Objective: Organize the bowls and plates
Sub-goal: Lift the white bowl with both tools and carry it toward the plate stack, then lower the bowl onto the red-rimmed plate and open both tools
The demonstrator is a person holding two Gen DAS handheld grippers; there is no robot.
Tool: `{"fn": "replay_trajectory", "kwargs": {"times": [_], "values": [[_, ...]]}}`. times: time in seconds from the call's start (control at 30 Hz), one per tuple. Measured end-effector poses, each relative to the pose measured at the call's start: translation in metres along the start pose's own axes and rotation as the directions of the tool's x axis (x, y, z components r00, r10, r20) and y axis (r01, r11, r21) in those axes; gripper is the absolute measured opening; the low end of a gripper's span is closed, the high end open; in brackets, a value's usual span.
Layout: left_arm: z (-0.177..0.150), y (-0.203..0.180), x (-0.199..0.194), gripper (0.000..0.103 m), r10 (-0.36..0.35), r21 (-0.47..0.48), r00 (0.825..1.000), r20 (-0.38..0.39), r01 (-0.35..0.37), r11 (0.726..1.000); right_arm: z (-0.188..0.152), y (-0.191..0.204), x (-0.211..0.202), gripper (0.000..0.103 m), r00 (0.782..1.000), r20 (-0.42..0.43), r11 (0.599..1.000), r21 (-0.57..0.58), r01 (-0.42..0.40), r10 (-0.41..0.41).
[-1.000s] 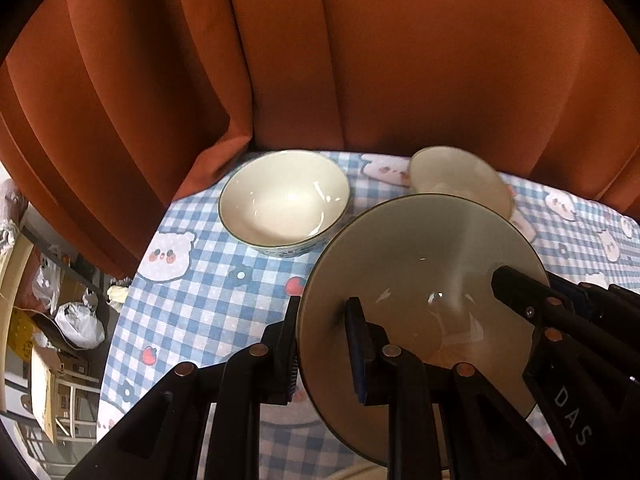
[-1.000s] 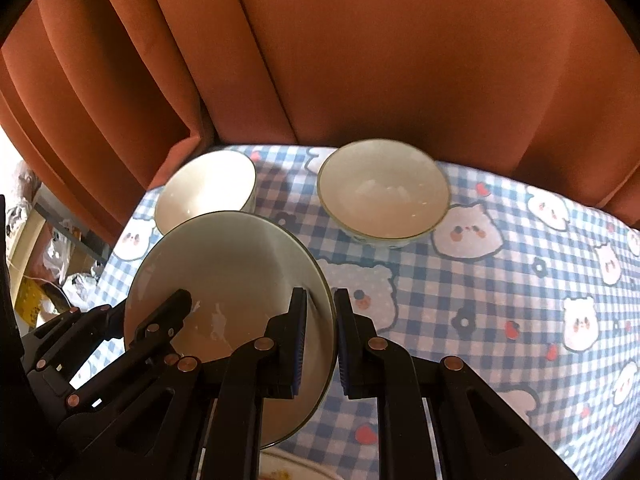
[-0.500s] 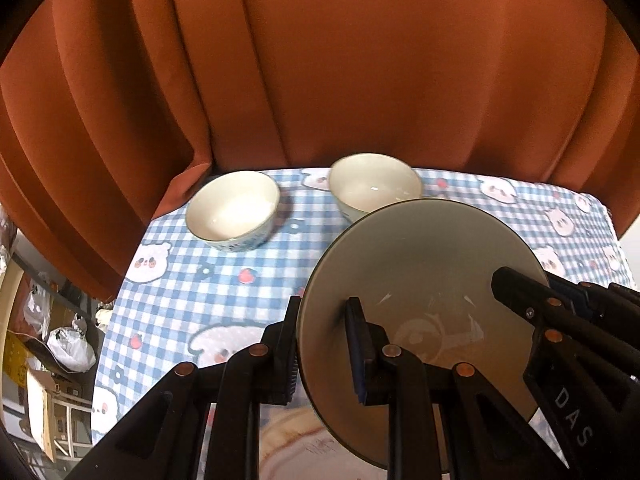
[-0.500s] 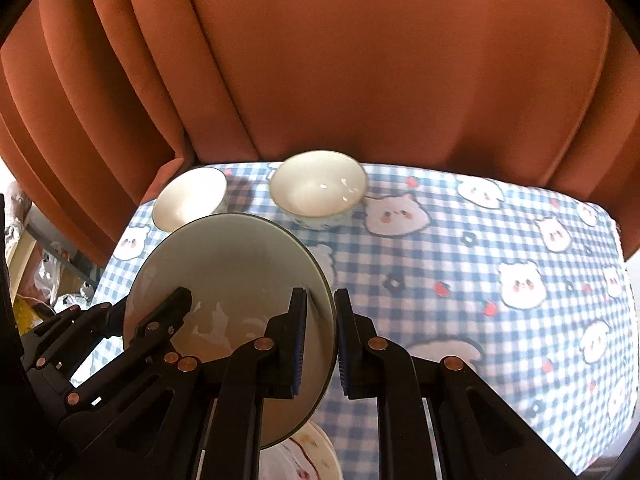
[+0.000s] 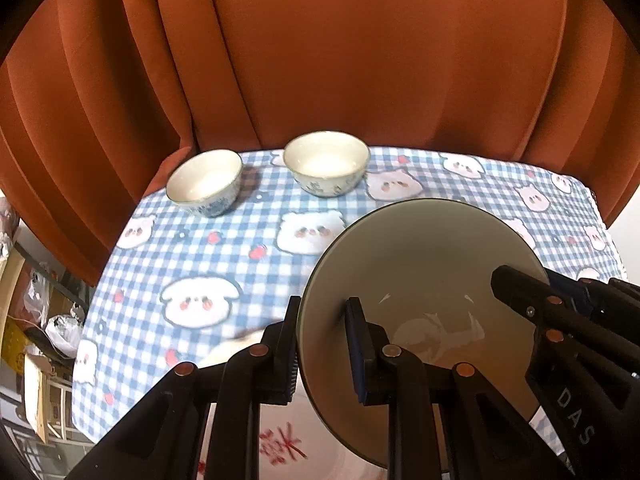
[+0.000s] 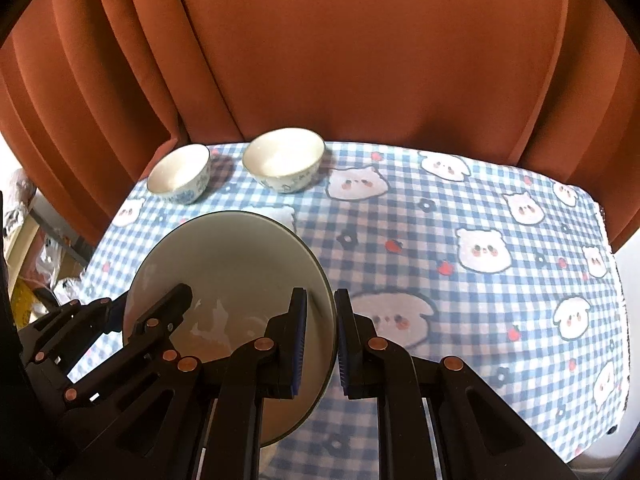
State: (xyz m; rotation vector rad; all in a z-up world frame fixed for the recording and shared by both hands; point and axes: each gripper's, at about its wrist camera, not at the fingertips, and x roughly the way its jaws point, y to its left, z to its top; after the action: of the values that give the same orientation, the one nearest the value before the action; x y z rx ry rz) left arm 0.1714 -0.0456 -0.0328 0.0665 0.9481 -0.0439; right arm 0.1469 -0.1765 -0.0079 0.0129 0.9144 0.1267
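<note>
Both grippers hold one pale grey-green plate (image 5: 424, 264) above the table. My left gripper (image 5: 322, 344) is shut on its left rim. My right gripper (image 6: 320, 332) is shut on its right rim, and the plate (image 6: 236, 260) fills the lower left of the right wrist view. Two white bowls with blue patterns stand at the far left of the table: the left bowl (image 5: 204, 182) (image 6: 180, 174) and the right bowl (image 5: 326, 160) (image 6: 284, 160). A white plate with red marks (image 5: 280, 446) lies under the held plate, mostly hidden.
The table has a blue-and-white checked cloth with bear faces (image 6: 460, 264). An orange curtain (image 5: 360, 60) hangs close behind the table. Cluttered shelves and bags (image 5: 36, 320) lie beyond the table's left edge. The table's right edge (image 6: 616, 280) drops off.
Both grippers with the plate have pulled back and risen from the bowls, which now look smaller and farther. The white plate with red marks has come into view underneath.
</note>
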Motion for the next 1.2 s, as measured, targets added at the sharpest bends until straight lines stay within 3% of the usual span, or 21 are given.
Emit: {"fn": "replay_trajectory", "kwargs": {"times": [0.73, 1.0, 1.2], "values": [[-0.073, -0.073, 0.029, 0.019, -0.031, 0.006, 0.985, -0.167, 0.033, 0.999, -0.084, -0.072, 0.022, 0.017, 0.986, -0.165, 0.999, 0.034, 0.008, -0.002], [-0.088, -0.085, 0.042, 0.019, -0.023, 0.029, 0.979, -0.203, 0.030, 0.999, -0.105, -0.086, 0.039, 0.017, 0.975, -0.223, 0.998, 0.063, 0.017, -0.002], [-0.089, -0.087, 0.043, 0.020, -0.002, 0.048, 0.982, -0.190, 0.012, 0.999, -0.107, -0.086, 0.041, 0.017, 0.976, -0.217, 0.998, 0.057, 0.028, -0.015]]}}
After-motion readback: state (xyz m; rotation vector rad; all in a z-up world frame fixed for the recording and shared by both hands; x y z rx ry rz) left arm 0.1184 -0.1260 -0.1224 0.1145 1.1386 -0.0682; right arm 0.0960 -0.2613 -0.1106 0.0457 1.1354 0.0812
